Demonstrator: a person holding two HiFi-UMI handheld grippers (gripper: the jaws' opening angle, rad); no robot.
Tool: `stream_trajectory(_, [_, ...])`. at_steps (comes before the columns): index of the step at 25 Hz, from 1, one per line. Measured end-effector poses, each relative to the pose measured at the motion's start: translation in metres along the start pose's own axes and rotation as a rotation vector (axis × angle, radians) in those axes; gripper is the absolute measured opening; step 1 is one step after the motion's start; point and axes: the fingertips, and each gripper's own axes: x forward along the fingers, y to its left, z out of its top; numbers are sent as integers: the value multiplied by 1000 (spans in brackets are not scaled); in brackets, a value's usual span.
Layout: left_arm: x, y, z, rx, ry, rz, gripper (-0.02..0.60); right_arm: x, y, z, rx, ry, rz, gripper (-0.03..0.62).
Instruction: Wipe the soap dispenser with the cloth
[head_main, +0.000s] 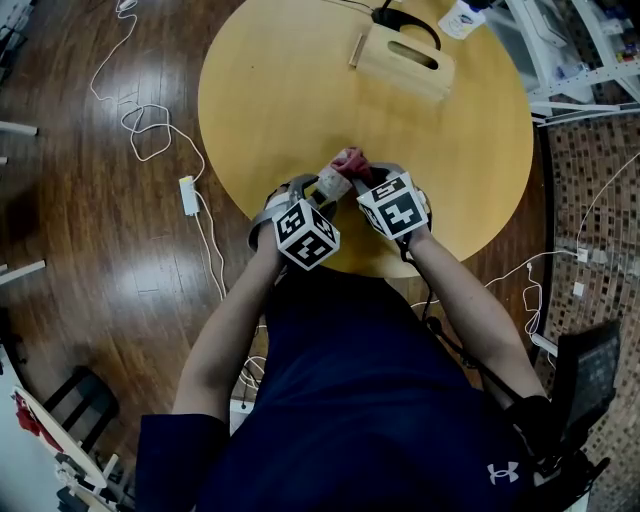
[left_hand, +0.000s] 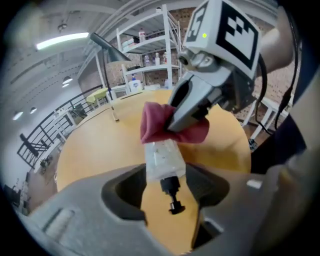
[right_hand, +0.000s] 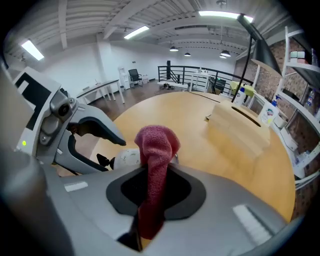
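Grey left gripper (left_hand: 169, 192) has its jaws wide on either side of the clear soap dispenser (left_hand: 162, 160), fencing it rather than squeezing. The bottle seems to rest on the yellow table (head_main: 280, 90), pump towards that gripper. The red cloth (right_hand: 155, 150) presses on its far end, pinched tight in the right gripper (right_hand: 155, 195), likely for rubbing

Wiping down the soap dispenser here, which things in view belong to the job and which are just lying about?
In the job:
- soap dispenser
- cloth

Lying about:
- wooden box on the table
- power strip on the floor
- shelves in the background
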Motion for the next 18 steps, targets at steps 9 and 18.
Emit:
stream_trajectory(9, [-8, -24, 7, 210, 2, 69, 180, -10, 26, 5, -52, 10, 107, 57])
stream_trajectory(18, [4, -33, 24, -241, -39, -126, 196, -30, -21, -30, 22, 43, -21, 57])
